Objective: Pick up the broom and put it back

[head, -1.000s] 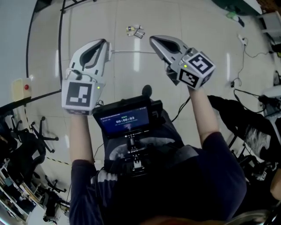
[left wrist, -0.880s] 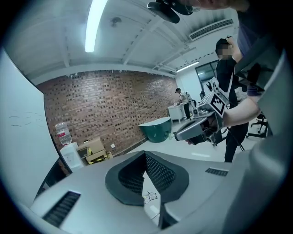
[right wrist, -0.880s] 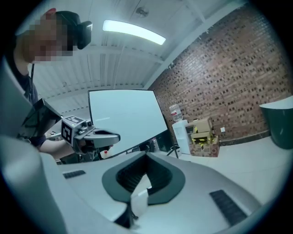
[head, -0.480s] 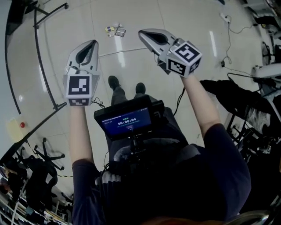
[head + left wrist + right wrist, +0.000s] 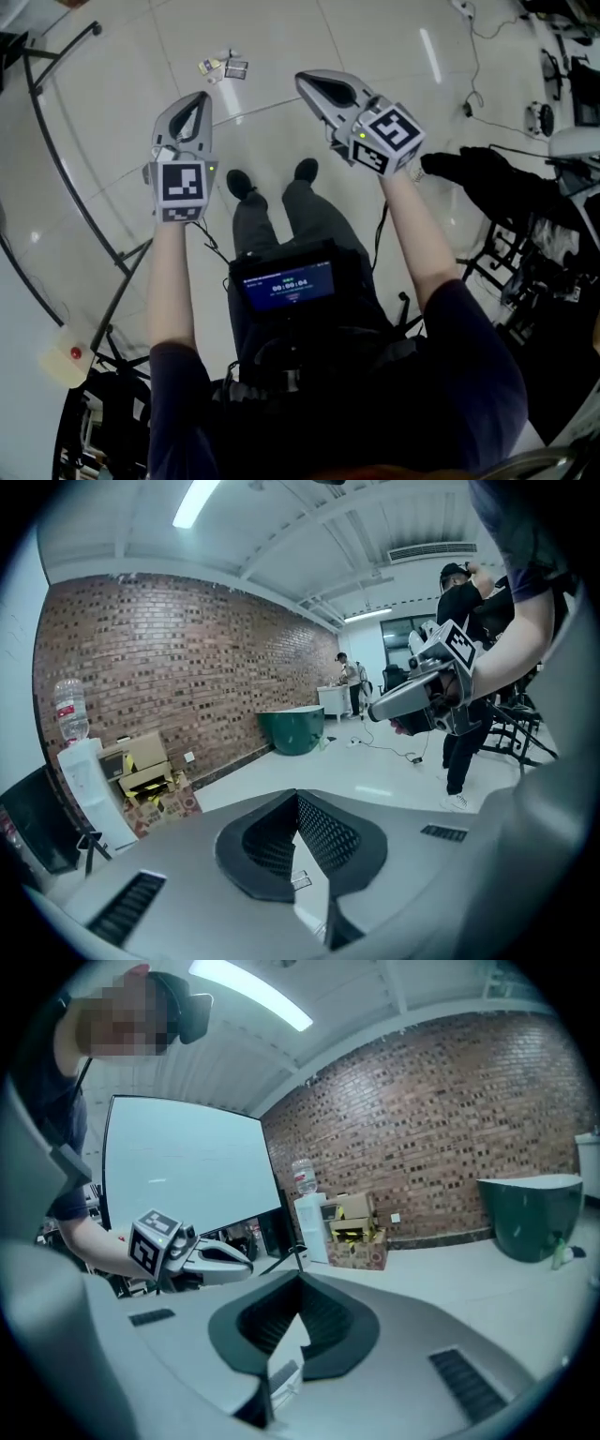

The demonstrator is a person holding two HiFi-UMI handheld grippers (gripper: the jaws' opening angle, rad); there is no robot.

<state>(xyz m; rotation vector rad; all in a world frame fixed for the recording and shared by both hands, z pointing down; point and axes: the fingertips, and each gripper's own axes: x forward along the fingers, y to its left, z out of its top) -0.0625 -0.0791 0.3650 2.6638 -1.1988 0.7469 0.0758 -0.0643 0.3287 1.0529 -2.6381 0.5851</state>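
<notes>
Over floor (image 5: 281, 37): left gripper (image 5: 201, 97), right gripper (image 5: 304, 81) both closed, empty. Broom not in view; likely light, stiff; grip handle mid-shaft.

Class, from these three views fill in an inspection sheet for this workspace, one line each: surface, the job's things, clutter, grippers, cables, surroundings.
Surface: glossy pale floor, bare around the person's shoes.
Job's things: broom, nothing seen in any view.
Clutter: a few small items on the floor ahead of the grippers, too small to identify.
Grippers: left gripper and right gripper are both shut and empty, and are held above the floor.
Cables: a dark cable lies on the floor to the right of the green tub.
Surroundings: brick wall, cardboard boxes, water dispenser, black frame rails.
</notes>
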